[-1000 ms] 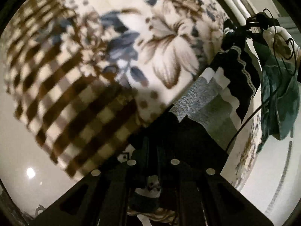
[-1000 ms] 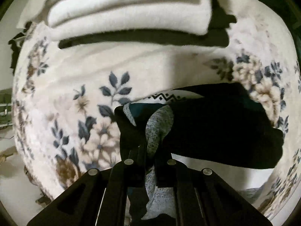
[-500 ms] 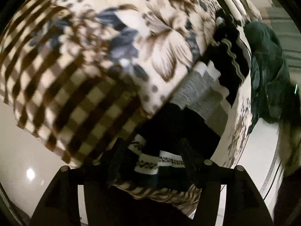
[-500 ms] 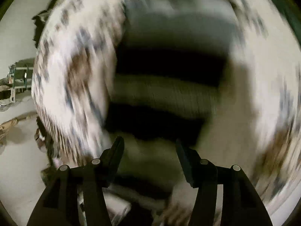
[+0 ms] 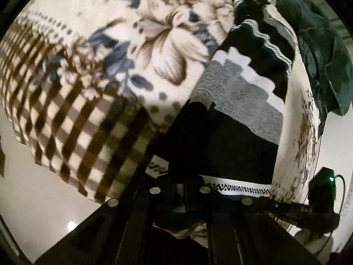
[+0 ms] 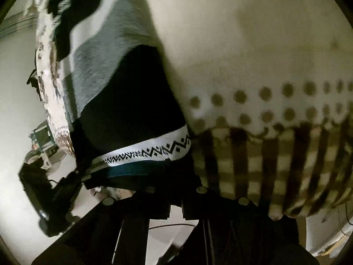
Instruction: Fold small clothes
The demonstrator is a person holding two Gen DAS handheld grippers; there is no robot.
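Observation:
A small knitted garment [image 5: 220, 145] in black, grey and white bands, with a zigzag-patterned white strip and a teal hem, lies on a floral blanket [image 5: 154, 33] at its near edge. My left gripper [image 5: 181, 190] is shut on the garment's near left corner. In the right wrist view the same garment [image 6: 132, 101] stretches away from me. There my right gripper [image 6: 175, 195] is shut at the hem's right corner, just under the zigzag strip. Each gripper shows in the other's view: the right gripper [image 5: 320, 201] at the far right, the left gripper [image 6: 44, 198] at the far left.
The blanket [image 6: 253, 55] has a brown checked border that hangs over the front edge. A dark green cloth [image 5: 320, 55] lies bunched past the garment's far end. Pale glossy floor [image 5: 33, 187] shows below the edge. Cables trail near the right gripper.
Both grippers opened and then shut again on the garment's near hem. The right one swept quickly from the garment's far part, near a white folded stack, to the near edge.

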